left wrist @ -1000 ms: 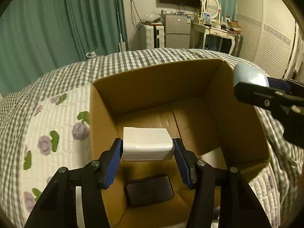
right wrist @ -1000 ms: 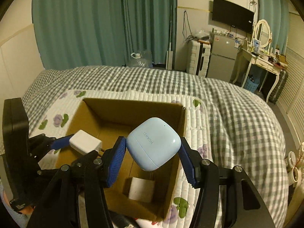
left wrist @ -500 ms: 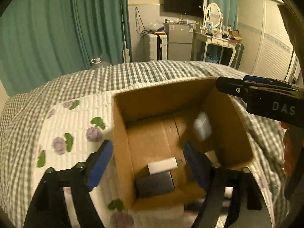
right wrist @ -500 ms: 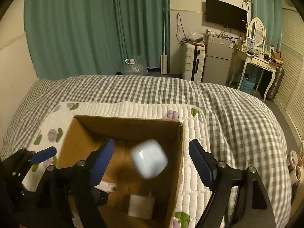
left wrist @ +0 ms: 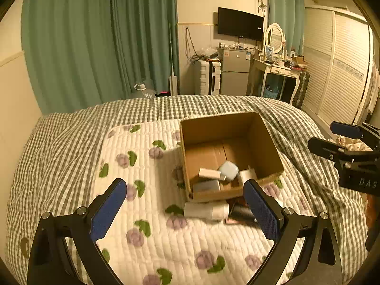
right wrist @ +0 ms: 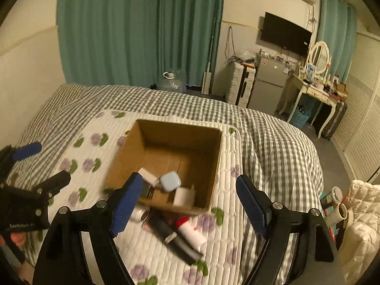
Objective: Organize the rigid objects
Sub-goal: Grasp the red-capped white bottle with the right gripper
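Now both our claws had let go: left claw (left wrist: 185, 211) opening, right claw (right wrist: 187, 204) empty; charger (left wrist: 210, 173) and earbud case (left wrist: 228, 170) lay in the box (left wrist: 213, 128), bottles (left wrist: 206, 210) remaining at six o'clock.

The left gripper (left wrist: 185, 210) hung angled downward, its blue-padded fingers (left wrist: 108, 210) spread far apart and opening wider at that moment, with nothing pressed between the pads. The right gripper (right wrist: 190, 204) sat at a matching downward tilt, jaws standing wide and empty, blue pads (right wrist: 127, 204) facing each other across the gap. In the left wrist view the right gripper showed side-on at the right edge, its black frame level and one blue fingertip jutting out to the left. In the right wrist view the left gripper appeared at the left edge (a bit of the person's hand (right wrist: 16, 238) visible beneath it, gripping the handle).
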Demonstrator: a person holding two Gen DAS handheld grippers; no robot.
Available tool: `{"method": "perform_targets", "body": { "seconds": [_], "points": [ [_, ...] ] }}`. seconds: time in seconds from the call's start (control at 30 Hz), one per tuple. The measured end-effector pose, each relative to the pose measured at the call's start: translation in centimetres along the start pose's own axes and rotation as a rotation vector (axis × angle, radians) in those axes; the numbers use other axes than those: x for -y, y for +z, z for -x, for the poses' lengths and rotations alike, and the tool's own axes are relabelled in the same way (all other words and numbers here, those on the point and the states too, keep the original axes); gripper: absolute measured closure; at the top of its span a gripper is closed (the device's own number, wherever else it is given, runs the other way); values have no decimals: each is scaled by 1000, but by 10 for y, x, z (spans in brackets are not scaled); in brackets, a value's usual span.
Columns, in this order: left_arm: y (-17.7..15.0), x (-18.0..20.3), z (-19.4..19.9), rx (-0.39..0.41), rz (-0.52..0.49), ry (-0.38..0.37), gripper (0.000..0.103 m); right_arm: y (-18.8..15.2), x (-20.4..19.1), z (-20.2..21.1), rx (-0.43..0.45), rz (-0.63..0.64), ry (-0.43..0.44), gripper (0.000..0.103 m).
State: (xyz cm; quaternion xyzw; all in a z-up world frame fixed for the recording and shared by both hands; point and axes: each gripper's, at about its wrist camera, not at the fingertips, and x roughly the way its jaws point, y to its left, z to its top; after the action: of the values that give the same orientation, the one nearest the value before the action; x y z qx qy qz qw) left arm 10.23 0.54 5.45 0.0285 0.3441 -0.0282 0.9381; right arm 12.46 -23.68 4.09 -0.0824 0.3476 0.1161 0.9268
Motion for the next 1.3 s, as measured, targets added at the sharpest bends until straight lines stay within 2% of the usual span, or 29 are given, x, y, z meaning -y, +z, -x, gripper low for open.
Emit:
{"method": "perform_targets", "body": {
  "seconds": [0.1,0.23,0.37,0.57,0.7,0.77,0.83,0.9,0.97,1.0,1.03,1.1,1.2,1.3],
  "points": [
    [-19,-5,5,-1,7,-7,3,-20,-14,12,3,29,-13,22],
    [-45,-10,-10,-55,15,-13,3,-48,-18,2,-34,-3,35,22],
    [-68,-23,-38,-109,96,-29,3,-71,-17,-35,-135,-2,21,22],
    [-94,-29,-77,-165,116,25,3,-103,-8,-109,-240,8,3,23],
    [-99,-26,-103,-223,119,38,3,-122,9,-155,-304,-29,-19,33],
    [-96,-19,-109,-220,103,37,3,-126,7,-168,-308,19,-39,34],
    [-91,-10,-116,-215,82,34,3,-131,3,-181,-331,58,-27,41],
    [-88,-1,-127,-217,68,24,3,-135,3,-189,-330,72,-28,41],
    [-86,7,-134,-220,57,11,3,-139,6,-197,-348,78,-17,51],
    [-86,11,-137,-223,50,5,3,-142,5,-201,-359,104,-29,62],
    [-86,15,-140,-225,41,1,3,-143,5,-203,-363,127,-44,64],
    [-87,25,-147,-227,19,-11,3,-145,8,-198,-342,126,-35,65],
    [-87,34,-156,-234,11,-33,3,-143,21,-184,-311,21,5,67],
    [-86,39,-169,-257,9,-62,3,-139,19,-178,-301,30,-5,67]
  ]
}}
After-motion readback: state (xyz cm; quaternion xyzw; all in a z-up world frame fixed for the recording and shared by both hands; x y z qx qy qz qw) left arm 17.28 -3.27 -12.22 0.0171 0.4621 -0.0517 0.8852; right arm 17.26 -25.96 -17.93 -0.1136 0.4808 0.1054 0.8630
